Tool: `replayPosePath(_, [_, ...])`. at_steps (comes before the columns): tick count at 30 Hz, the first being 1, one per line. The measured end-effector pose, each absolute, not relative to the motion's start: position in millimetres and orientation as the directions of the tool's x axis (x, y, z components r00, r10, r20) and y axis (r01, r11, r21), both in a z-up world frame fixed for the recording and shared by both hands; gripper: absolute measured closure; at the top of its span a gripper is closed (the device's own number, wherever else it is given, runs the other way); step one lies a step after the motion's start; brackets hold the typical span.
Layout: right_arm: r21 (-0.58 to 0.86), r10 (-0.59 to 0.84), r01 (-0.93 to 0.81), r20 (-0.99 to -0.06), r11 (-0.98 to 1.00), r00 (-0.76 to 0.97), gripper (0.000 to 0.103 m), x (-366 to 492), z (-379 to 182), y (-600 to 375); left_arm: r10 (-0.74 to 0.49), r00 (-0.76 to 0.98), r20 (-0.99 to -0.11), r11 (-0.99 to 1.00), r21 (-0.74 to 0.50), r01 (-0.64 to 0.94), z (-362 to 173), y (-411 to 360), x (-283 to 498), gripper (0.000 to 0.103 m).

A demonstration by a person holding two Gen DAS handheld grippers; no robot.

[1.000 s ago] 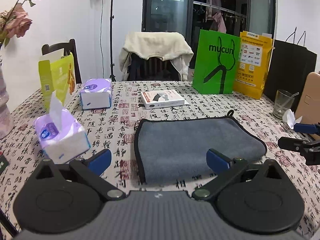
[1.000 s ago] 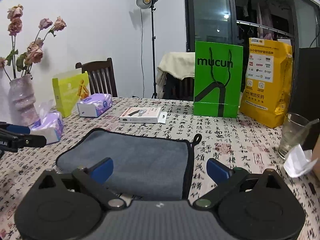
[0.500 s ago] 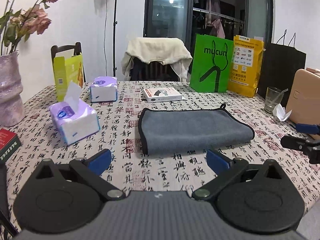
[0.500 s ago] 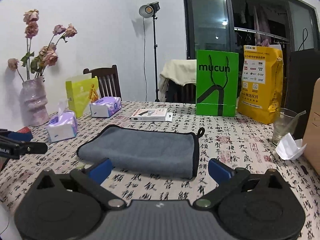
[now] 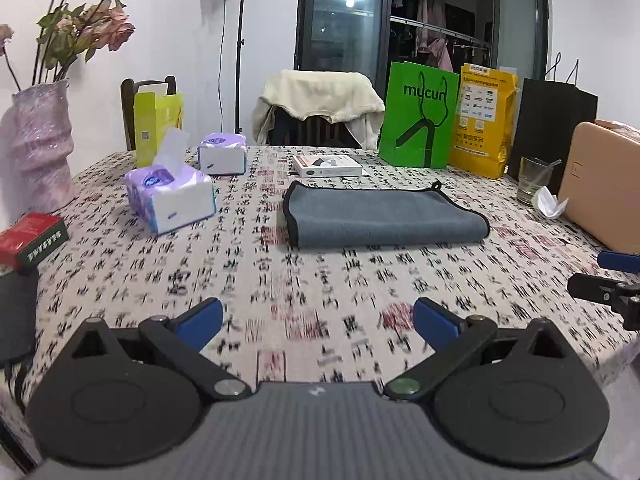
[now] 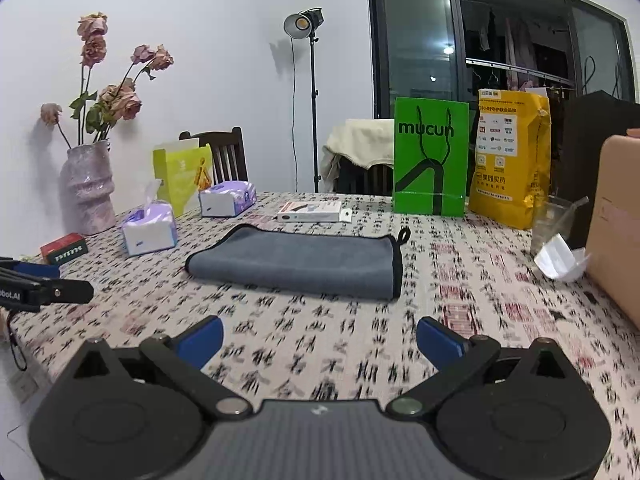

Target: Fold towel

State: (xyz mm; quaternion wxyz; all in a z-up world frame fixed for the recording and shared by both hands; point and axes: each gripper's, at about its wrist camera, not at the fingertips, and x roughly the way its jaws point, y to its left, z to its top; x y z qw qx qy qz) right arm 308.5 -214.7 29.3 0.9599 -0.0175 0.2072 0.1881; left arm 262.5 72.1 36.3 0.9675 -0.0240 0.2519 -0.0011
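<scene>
The grey towel (image 5: 384,214) is lying flat near the middle of the patterned worktop (image 5: 320,292), already doubled into a neat oblong with its black-bound edges stacked along one side and a small hanging loop sticking out at the far corner; judging by that, the folding is looking finished or nearly so, with at most one more fold left. Both tongs are hovering well apart from it, over the near edge: the left tongs (image 5: 318,322) are spread wide and gripping nothing, and the right tongs (image 6: 319,338) are likewise spread and empty. Moving outward, two tissue packs are sitting to the left, the nearer one (image 5: 170,198) showing a sheet poking up. A drinking glass (image 5: 534,180) at the right is holding what looks like a straw or stirrer, with crumpled paper just beside it. The green bag (image 5: 418,116) and yellow bag (image 5: 482,120) are standing at the far edge, their contents hidden.
</scene>
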Motion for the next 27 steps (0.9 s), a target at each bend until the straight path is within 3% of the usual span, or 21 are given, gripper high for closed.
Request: replayPosePath(27, [0.038, 0.401, -0.415, -0.35, 0.909, 0.846, 0.0, 181, 15, -211, -0.008, 0.911, -0.412, 1.0, -0.004, 0.008, 21, 36, 145, 0.0])
